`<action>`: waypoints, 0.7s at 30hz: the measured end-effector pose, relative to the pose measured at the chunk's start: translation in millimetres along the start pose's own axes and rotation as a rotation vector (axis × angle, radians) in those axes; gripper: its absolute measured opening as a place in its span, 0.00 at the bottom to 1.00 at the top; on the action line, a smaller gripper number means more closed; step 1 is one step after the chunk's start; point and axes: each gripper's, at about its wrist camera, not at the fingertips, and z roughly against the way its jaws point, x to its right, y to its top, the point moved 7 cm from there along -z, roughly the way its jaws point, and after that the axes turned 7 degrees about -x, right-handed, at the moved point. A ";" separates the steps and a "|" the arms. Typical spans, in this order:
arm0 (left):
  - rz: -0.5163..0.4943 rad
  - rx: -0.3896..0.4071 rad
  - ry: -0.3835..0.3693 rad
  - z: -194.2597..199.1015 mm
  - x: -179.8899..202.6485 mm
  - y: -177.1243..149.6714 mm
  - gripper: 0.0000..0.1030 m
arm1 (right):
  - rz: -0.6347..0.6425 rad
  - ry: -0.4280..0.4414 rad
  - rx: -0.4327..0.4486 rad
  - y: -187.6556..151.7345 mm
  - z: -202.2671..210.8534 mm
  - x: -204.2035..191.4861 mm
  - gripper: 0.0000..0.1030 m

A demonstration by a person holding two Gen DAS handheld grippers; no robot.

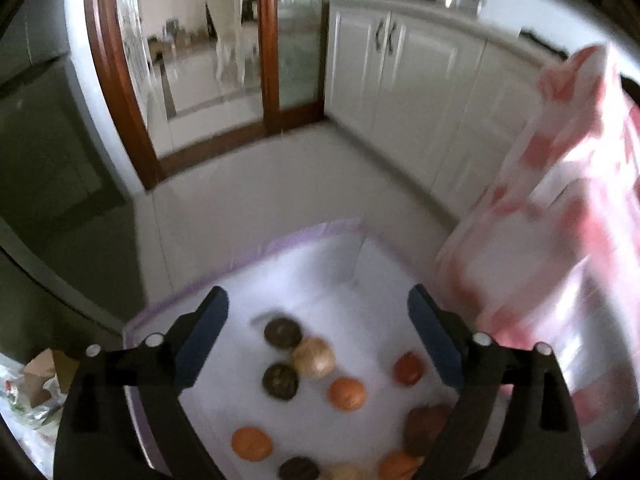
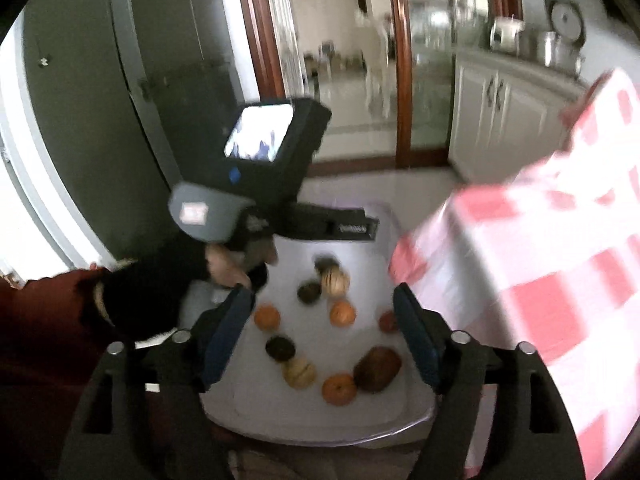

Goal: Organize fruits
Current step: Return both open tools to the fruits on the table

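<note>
Fruits scattered loose on white tray [image 2: 248, 412], none grouped, both views blurred. Going L to R in right-wrist view: person's gloved left hand [image 2: 224, 264] w/ the left gripper body at tray's far-left edge; orange fruit [image 2: 267, 317] near L side; dark round one [image 2: 280, 347] below it; pale striped one [image 2: 299, 372] just beside that; another dark one [image 2: 309, 292] touching a pale striped one [image 2: 335, 280] toward the back; orange one [image 2: 342, 313] mid-tray; orange one [image 2: 339, 389] at front, touching big brown oval fruit [image 2: 377, 369]; small red one [image 2: 387, 321] near R edge. Red-white checked cloth [image 2: 540, 272] draped just R of tray (looks overexposed). Left gripper [image 1: 318, 312] over tray [image 1: 304, 264], tongs wide apart, nothing between. Right gripper [image 2: 324, 312] likewise over tray, tongs wide apart, holding nothing.
</note>
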 end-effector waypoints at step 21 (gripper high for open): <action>-0.405 0.121 -0.579 124.4 420.5 19.9 0.98 | -0.703 -0.626 0.279 -157.8 253.6 291.4 0.84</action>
